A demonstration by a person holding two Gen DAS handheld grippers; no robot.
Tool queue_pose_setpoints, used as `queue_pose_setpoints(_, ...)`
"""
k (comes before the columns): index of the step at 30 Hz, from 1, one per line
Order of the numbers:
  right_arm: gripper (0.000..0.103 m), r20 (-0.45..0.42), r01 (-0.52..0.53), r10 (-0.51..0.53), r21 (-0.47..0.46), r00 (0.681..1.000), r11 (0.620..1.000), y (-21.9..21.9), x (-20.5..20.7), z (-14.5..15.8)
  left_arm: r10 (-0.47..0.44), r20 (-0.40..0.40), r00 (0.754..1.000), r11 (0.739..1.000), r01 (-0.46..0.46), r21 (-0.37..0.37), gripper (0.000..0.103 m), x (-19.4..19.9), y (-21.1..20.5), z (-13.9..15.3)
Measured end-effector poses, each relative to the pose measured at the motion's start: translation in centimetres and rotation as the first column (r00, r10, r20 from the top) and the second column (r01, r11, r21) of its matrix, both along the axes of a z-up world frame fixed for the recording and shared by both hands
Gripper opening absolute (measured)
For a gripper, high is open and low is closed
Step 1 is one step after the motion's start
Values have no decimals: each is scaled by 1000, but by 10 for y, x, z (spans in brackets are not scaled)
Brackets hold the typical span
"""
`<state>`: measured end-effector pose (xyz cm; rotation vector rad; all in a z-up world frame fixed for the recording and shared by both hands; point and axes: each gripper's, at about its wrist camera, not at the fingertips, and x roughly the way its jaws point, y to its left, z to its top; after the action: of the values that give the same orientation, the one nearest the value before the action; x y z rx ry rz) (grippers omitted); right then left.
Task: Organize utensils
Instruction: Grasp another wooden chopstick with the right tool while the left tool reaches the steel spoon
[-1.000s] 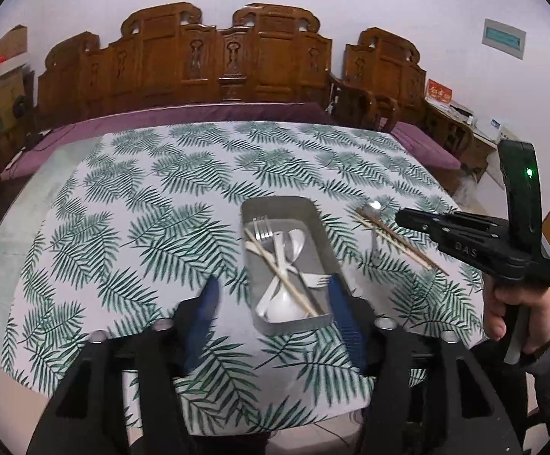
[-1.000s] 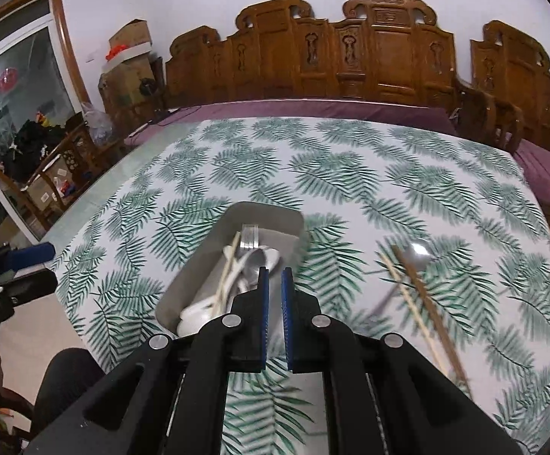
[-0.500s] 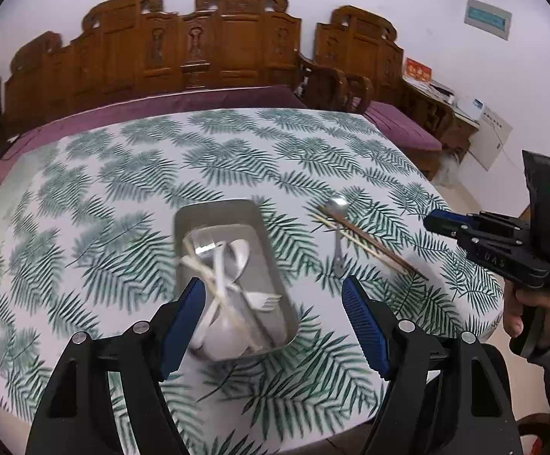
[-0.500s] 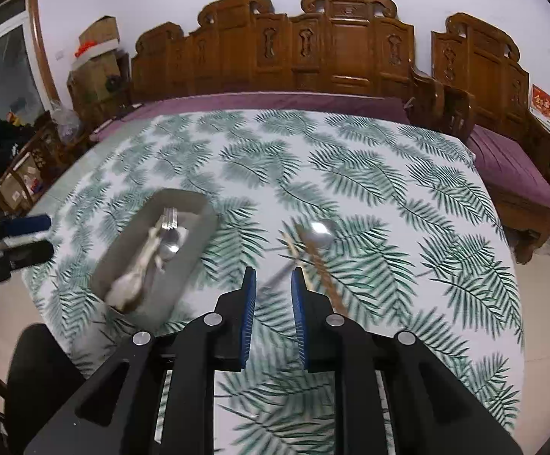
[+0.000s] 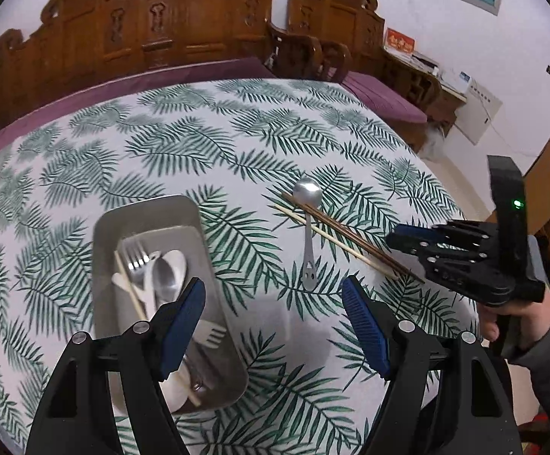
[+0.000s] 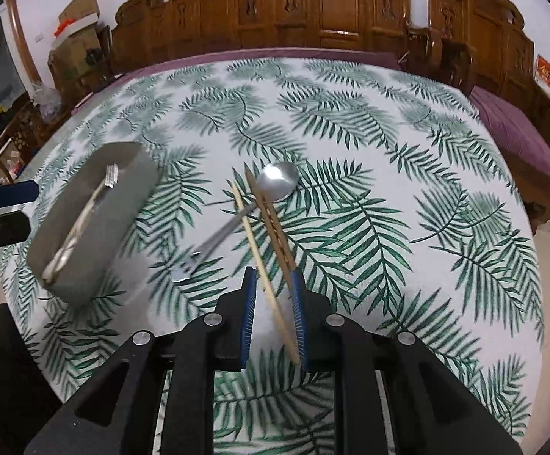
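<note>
Carved wooden chairs (image 6: 331,11) behind leaf-print tablecloth (image 6: 388,197) with metal tray (image 5: 149,220).

Green fern-print tablecloth (image 5: 206,144); grey tray (image 5: 149,212); blue-padded tool (image 6: 273,318).

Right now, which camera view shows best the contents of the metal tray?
The left wrist view: it looks down into the metal tray, so the fork, spoon and white utensils inside are distinct. The right wrist view shows the tray blurred and from the side, its wall hiding most contents.
</note>
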<state>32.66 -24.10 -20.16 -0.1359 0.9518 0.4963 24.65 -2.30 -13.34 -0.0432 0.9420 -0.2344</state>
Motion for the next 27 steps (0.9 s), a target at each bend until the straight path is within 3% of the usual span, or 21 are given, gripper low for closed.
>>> queue_pose_setpoints(11,17,-70,-17,15,-34,997,999,-1,43,-41,-37,-43,998,999,37,7,71,29,-19,-19)
queue_pose_setpoints(18,16,-66,-73,70,-37,995,997,6,45,-46,-53,-63,997,999,54,8,71,44,-30,-30)
queue_pose_setpoints(22,7,-46,-88,85,-67,995,994,6,45,-47,-57,-77,995,998,58,12,71,52,-36,-36)
queue_pose_setpoints(27,6,-49,-54,52,-34,997,998,-7,46,-46,-70,-96,993,997,72,23,70,66,-46,-46)
